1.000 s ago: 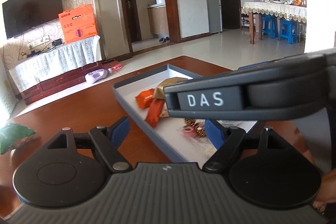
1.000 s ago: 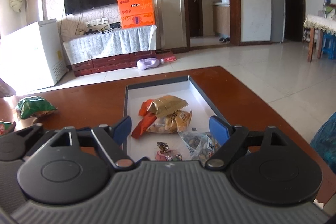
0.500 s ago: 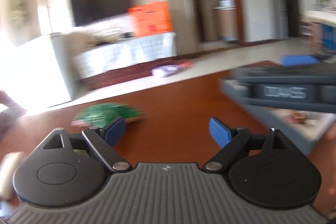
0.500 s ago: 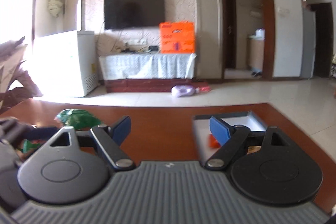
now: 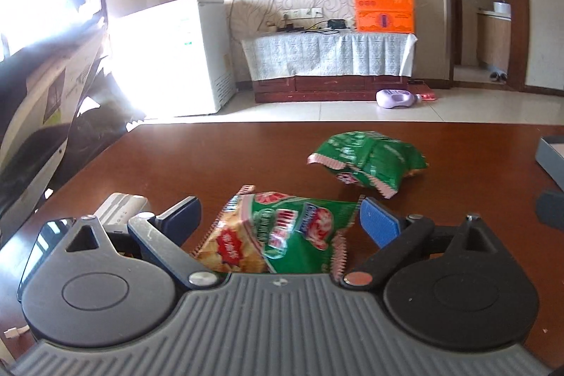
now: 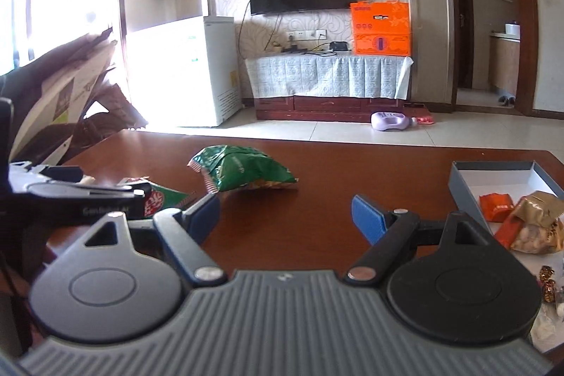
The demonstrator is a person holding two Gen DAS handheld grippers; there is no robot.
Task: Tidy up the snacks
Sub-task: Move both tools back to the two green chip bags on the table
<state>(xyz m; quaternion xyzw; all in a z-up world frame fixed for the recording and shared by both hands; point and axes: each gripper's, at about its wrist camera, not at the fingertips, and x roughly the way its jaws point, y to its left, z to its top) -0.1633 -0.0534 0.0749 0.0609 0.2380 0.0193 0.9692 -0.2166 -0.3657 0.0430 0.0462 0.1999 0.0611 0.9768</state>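
A green and orange snack bag point(image 5: 278, 233), its print too blurred to read, lies on the brown tabletop point(image 5: 211, 161) at lower centre, between the widening fingers of the left claw point(image 5: 280, 215), untouched. A second green bag point(image 5: 366, 161) sits further back, right of centre. The grey tray point(image 6: 493, 178) of sweets, central a second ago, now sits at the right edge. The right claw point(image 6: 285, 212) stands wide and empty. An orange box point(image 5: 383, 6) beside the television bears unreadable print.
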